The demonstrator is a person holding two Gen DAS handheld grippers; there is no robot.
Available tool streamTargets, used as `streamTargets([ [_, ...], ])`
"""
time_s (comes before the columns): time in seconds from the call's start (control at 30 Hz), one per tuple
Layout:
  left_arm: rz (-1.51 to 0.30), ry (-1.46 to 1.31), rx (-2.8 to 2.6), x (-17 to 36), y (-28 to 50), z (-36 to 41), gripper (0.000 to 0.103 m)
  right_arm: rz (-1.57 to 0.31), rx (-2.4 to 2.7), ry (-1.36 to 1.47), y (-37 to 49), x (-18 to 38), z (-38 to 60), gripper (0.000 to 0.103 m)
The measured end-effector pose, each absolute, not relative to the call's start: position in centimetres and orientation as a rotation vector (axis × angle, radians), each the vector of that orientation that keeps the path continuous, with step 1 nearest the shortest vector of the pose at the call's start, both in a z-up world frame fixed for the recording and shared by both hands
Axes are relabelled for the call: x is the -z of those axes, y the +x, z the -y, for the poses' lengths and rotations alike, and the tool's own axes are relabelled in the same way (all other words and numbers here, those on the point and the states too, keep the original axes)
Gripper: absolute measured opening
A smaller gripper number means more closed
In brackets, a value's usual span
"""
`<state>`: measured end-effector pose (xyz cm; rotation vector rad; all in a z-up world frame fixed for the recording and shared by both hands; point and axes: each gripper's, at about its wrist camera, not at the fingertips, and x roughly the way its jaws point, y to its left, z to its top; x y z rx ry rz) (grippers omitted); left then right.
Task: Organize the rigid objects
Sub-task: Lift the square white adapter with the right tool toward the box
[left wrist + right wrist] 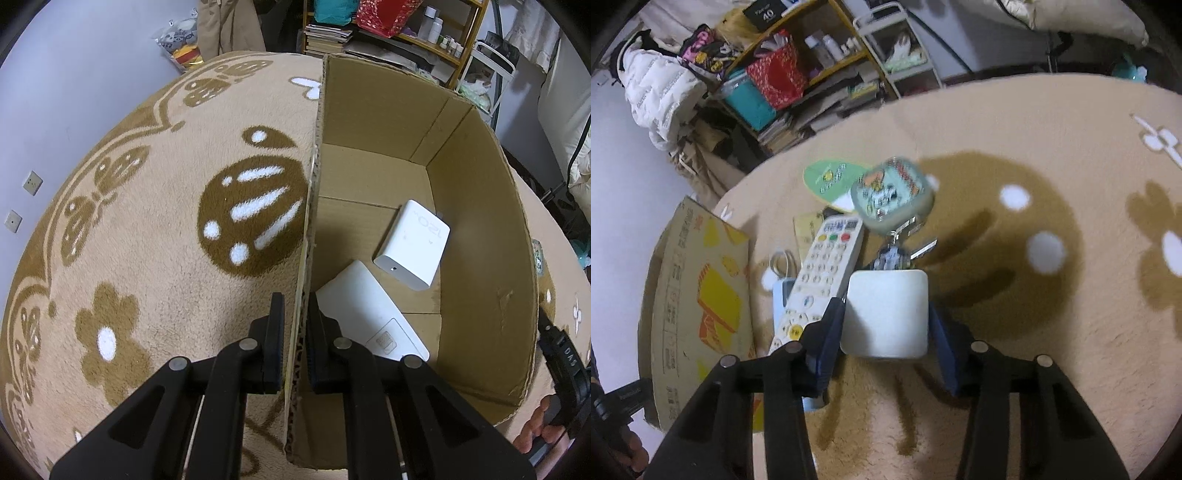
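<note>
White rounded-square block (886, 314), probably a charger, sits on the beige patterned fleece blanket (1015, 332) between the fingers of the right gripper (888, 332). Left pad touches or nearly touches its side; right pad shows a sliver of gap. Motion blur makes a firm pinch impossible to confirm, so the call is: straddling, not yet clamped.

Left gripper (295, 332) is pressed together on the near wall of the open brown cardboard box (480, 221), pinching the cardboard edge, apparently steadying the box.

Done so far: two items already lie on the box floor, a white brick-shaped power adapter (413, 243) and a flat white rectangular device (369, 321).

Left outside, on the blanket just beyond the block: a white remote control with coloured buttons (823, 273) lying over a light-blue flat device (783, 291), a blurred green-and-white printed case on a key ring (892, 192), and a green oval card (827, 177).

Estimate: roughly a third done; next is close, lift, carry to box.
</note>
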<state>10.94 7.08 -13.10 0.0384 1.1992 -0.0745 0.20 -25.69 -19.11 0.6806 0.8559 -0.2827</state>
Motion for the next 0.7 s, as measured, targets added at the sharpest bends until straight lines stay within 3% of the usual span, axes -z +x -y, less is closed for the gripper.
streamTargets([
  [0.7,-1.197,0.035,0.081,13.0,10.7,-7.0,0.009,-0.707,0.23,0.431,0.8,12.5,22.5,0.05],
])
